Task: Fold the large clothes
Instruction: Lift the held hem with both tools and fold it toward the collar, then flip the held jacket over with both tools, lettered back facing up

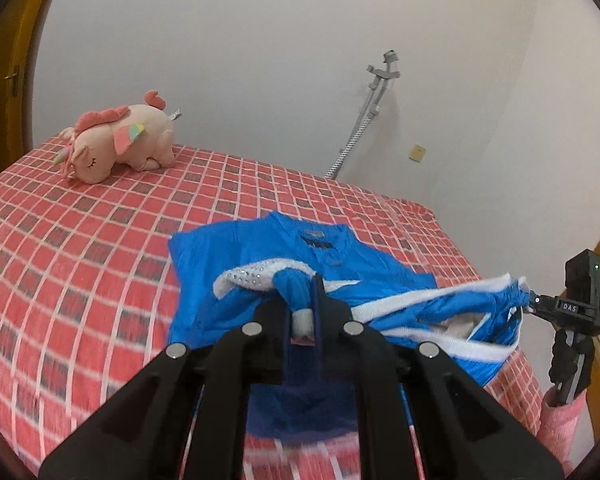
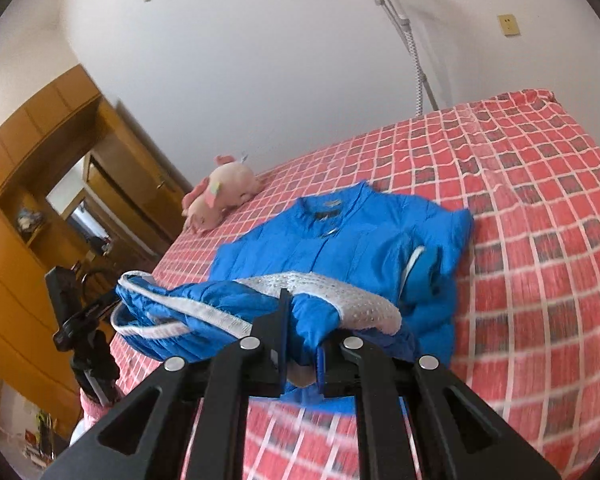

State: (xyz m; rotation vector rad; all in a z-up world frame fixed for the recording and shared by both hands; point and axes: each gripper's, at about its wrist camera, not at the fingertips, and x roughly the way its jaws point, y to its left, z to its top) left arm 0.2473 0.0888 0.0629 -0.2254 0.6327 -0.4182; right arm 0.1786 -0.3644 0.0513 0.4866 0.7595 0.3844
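1. The left gripper point(image 1: 302, 300) has its jaws pinching a bunched corner of the blue jacket's point(image 1: 260, 248) hem.
2. The right gripper point(image 2: 302, 332) has its jaws closed on the hem's other corner, by the white sparkly trim point(image 2: 324, 292).
3. The jacket lies collar-up on the bed point(image 1: 80, 248); the lower edge is lifted, the upper body flat.
4. To fold well, both corners should probably travel level toward the collar, keeping the hem taut so that no sleeve bunches beneath.
5. The checked red bedspread point(image 2: 540, 208) carries a pink plush unicorn point(image 1: 120, 140) well apart; a garment steamer point(image 1: 364, 116) stands by the wall, wooden wardrobes point(image 2: 28, 184) at the side.
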